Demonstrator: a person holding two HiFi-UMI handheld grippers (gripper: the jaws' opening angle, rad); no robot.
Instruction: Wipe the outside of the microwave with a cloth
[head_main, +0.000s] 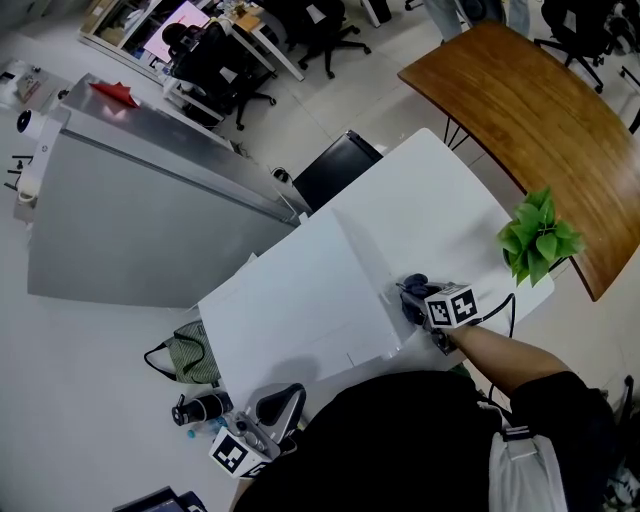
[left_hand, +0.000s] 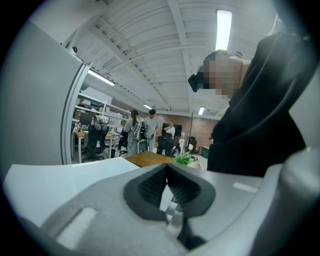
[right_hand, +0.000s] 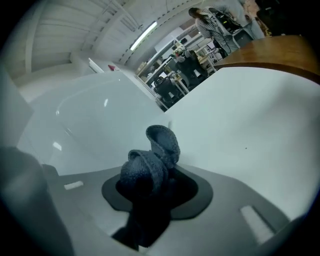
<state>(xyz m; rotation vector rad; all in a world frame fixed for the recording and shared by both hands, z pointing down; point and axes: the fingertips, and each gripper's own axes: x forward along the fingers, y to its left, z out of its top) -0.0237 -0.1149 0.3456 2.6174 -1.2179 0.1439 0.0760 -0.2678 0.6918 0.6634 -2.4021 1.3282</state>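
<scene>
Right gripper view: right tool (right_hand: 150, 181) clamps bunched cloth (right_hand: 154, 156) between jaws; left tool (left_hand: 166, 169) closed.

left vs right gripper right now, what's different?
The right gripper grips the dark cloth; the left gripper holds nothing between its fingers. The right gripper is on the white surface; the left gripper is off it, beside its near edge. Both are shut.

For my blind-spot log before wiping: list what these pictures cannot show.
Any microwave door or sides: head view shows only white top surfaces; the gripper views add none.
Whether the cloth touches the surface: the right gripper covers it in the head view.
Floor items, bottom left: too small.
</scene>
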